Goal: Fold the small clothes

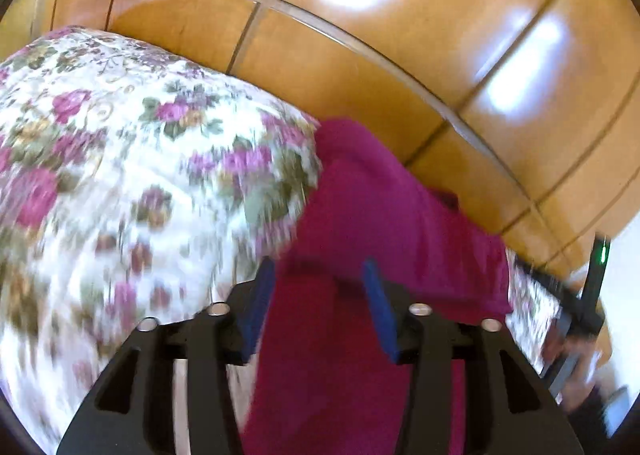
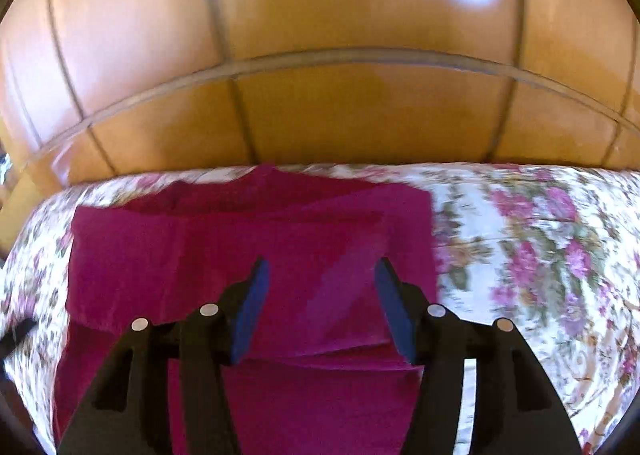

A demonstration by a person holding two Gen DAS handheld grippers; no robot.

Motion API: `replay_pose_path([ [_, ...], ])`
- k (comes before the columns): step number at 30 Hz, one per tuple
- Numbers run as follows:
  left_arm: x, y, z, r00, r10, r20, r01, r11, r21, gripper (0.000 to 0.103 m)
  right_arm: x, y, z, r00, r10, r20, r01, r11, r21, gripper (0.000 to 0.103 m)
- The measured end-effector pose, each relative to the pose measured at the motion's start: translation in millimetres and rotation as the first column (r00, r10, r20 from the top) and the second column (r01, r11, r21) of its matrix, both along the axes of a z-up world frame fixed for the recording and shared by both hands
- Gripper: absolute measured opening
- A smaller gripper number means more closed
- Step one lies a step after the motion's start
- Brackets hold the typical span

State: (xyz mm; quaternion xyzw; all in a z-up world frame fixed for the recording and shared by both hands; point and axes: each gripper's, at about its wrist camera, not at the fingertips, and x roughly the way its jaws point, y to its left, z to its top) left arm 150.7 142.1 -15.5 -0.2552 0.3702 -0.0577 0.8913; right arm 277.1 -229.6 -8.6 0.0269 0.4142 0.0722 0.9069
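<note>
A magenta garment (image 2: 200,255) lies on a flowered bedspread (image 2: 520,235), with one layer folded over another. My right gripper (image 2: 322,261) hovers over its middle, jaws wide apart, and the blue pads (image 2: 256,295) touch no cloth. In the left wrist view the same garment (image 1: 380,195) runs from the bed's edge down under my left gripper (image 1: 319,262). Its blue pads (image 1: 378,307) stand apart with the cloth showing in the gap below them, not pinched. This view is blurred.
Glossy wooden wardrobe doors (image 2: 320,115) rise just behind the bed. The bedspread (image 1: 120,135) fills the left of the left wrist view. A dark blurred object with a green light (image 1: 600,255) sits at that view's right edge.
</note>
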Motion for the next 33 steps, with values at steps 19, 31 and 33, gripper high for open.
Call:
replay_pose_path([
  [19,179.4,-6.4,-6.0,0.974,-0.203,-0.100,0.189,0.973,-0.129,0.022,-4.6,5.1,-65.1,0.998,-0.060,0.006,0.060,0.998,-0.019,0.060],
  [31,220.7,-73.7,-35.3,0.974,-0.069,-0.215,0.183,0.797,0.575,0.026,-7.8,16.7,-68.5,0.997,-0.067,0.025,0.068,0.995,-0.078,0.061],
  [33,214.5,-57.1,-23.2,0.985,-0.003,-0.174,0.087,0.874,0.478,0.035,-7.3,16.4,-68.9,0.998,-0.066,0.023,0.068,0.995,-0.070,0.061],
])
